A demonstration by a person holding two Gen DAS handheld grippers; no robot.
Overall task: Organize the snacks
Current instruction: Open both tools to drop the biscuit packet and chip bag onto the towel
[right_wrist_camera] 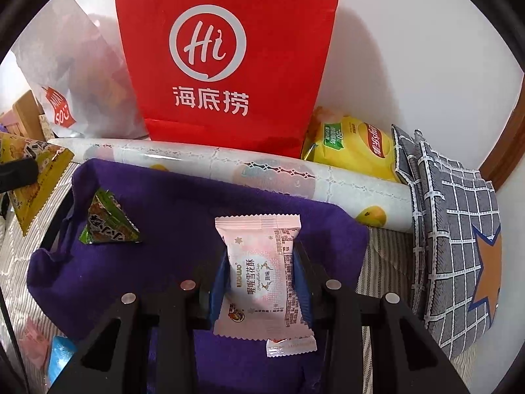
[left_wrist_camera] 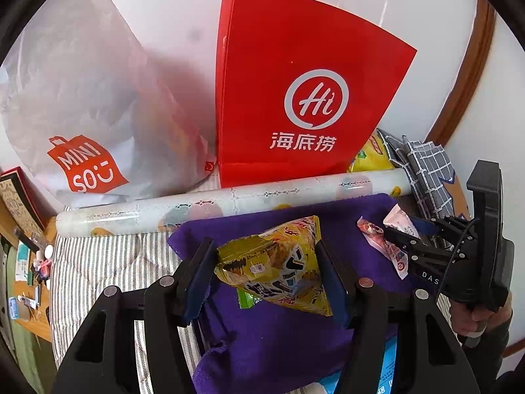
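My left gripper (left_wrist_camera: 267,256) is shut on a yellow triangular snack packet (left_wrist_camera: 279,262), held above a purple cloth (left_wrist_camera: 279,335). My right gripper (right_wrist_camera: 261,262) is shut on a pink snowflake-crisp packet (right_wrist_camera: 262,275) over the same purple cloth (right_wrist_camera: 183,210). The right gripper also shows in the left wrist view (left_wrist_camera: 398,241), holding the pink packet (left_wrist_camera: 398,218). A small green triangular packet (right_wrist_camera: 110,223) lies on the cloth's left part. The yellow packet shows at the left edge of the right wrist view (right_wrist_camera: 36,177). A red paper bag (right_wrist_camera: 226,55) stands behind, against the wall.
A white Miniso plastic bag (left_wrist_camera: 88,108) stands left of the red bag (left_wrist_camera: 295,92). A rolled patterned sheet (right_wrist_camera: 262,177) lies in front of both. A yellow chips bag (right_wrist_camera: 357,147) and grey checked fabric (right_wrist_camera: 459,229) lie right. Striped bedding (left_wrist_camera: 98,262) is underneath.
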